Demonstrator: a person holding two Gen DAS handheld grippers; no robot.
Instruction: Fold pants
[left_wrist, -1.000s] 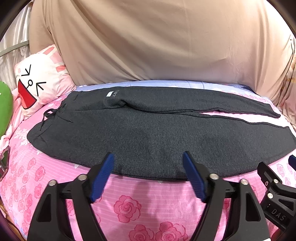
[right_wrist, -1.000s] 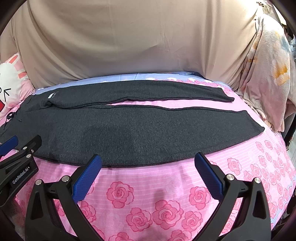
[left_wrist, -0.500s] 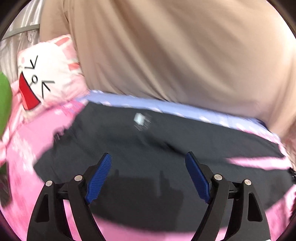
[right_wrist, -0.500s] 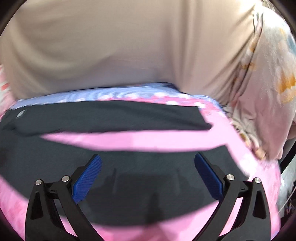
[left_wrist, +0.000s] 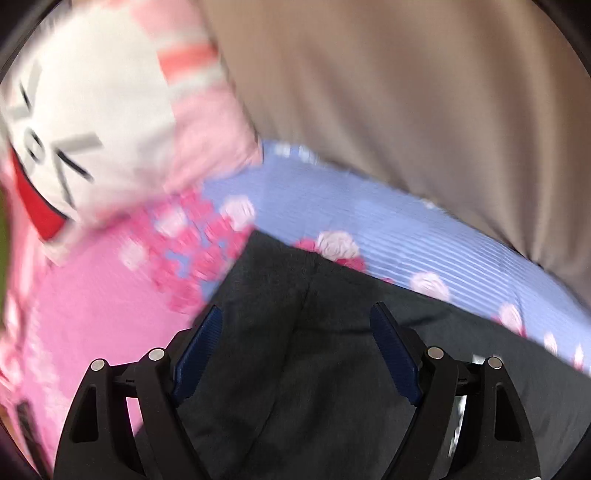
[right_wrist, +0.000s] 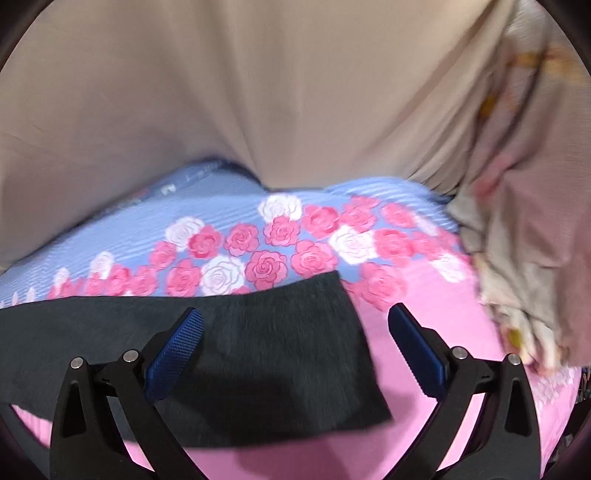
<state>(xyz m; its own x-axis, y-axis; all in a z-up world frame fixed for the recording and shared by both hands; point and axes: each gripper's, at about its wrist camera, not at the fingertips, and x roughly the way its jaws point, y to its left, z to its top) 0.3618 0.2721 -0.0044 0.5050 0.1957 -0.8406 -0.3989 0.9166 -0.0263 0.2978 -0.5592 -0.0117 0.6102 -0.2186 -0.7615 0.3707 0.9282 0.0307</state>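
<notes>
We see dark grey knit pants (right_wrist: 258, 350) flat on pink rose-print bed sheet (right_wrist: 424, 314); white cartoon-face pillow (left_wrist: 92, 122) near waist end; left gripper (left_wrist: 295, 354), right gripper (right_wrist: 295, 343) both spread wide, empty.

My left gripper (left_wrist: 295, 332) now hangs over the far waist corner of the pants (left_wrist: 314, 369), no longer at the bed's (left_wrist: 92, 314) near edge. My right gripper (right_wrist: 295, 332) has reached the far leg's cuff.
</notes>
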